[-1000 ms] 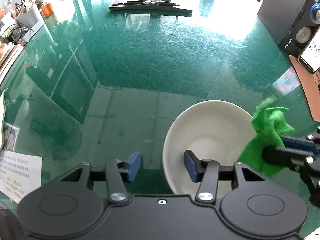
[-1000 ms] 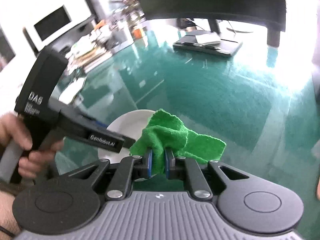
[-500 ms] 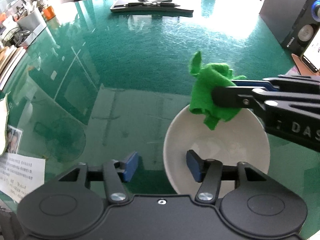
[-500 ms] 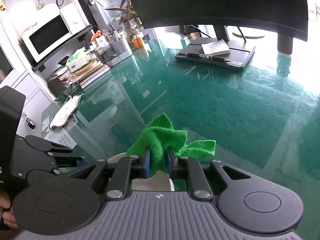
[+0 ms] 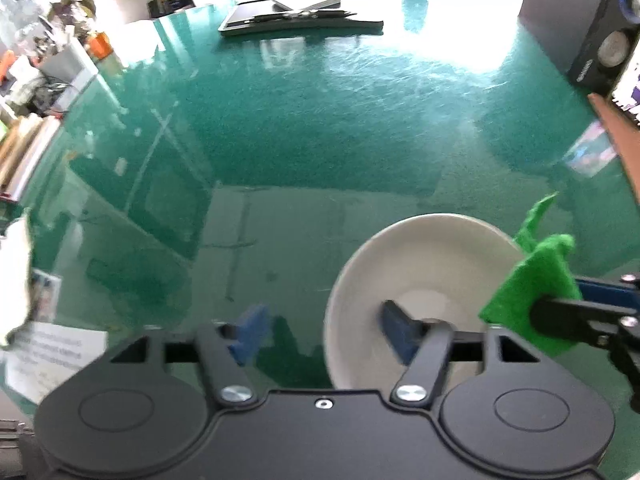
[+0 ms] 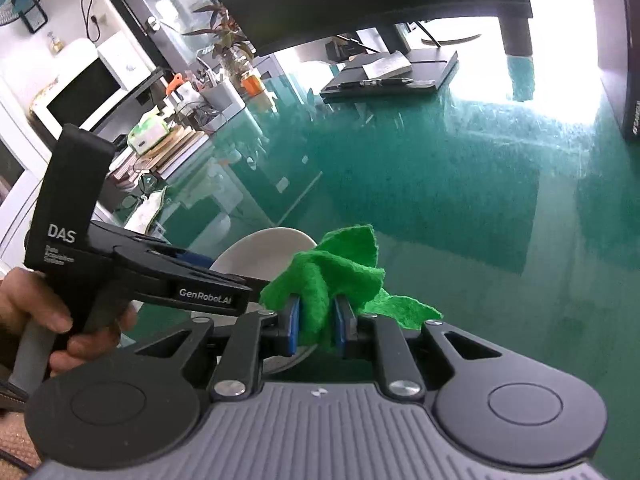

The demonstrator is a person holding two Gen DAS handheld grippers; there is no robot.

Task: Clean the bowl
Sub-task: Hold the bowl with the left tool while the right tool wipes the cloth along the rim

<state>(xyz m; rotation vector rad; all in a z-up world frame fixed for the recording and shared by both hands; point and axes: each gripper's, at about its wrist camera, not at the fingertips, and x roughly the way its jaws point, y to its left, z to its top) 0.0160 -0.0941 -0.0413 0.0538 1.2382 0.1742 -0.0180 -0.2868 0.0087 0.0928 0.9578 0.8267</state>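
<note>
A white bowl (image 5: 424, 264) stands on the green glass table. My left gripper (image 5: 324, 328) is open and straddles the bowl's near left rim, with one blue finger inside the bowl and the other outside on the left. My right gripper (image 6: 316, 322) is shut on a green cloth (image 6: 332, 276). In the left wrist view the green cloth (image 5: 532, 292) hangs at the bowl's right rim, held by the right gripper coming in from the right. The bowl (image 6: 264, 252) shows partly behind the left gripper's body in the right wrist view.
A closed laptop with a pen (image 5: 296, 16) lies at the far side of the table. A black speaker (image 5: 600, 40) and a phone stand at the right. Papers (image 5: 44, 356) lie at the near left edge. Books and desk clutter (image 6: 168, 140) sit at the far left.
My right gripper carried the cloth from over the bowl's far rim back to the bowl's right side. My left gripper stays open astride the near rim.
</note>
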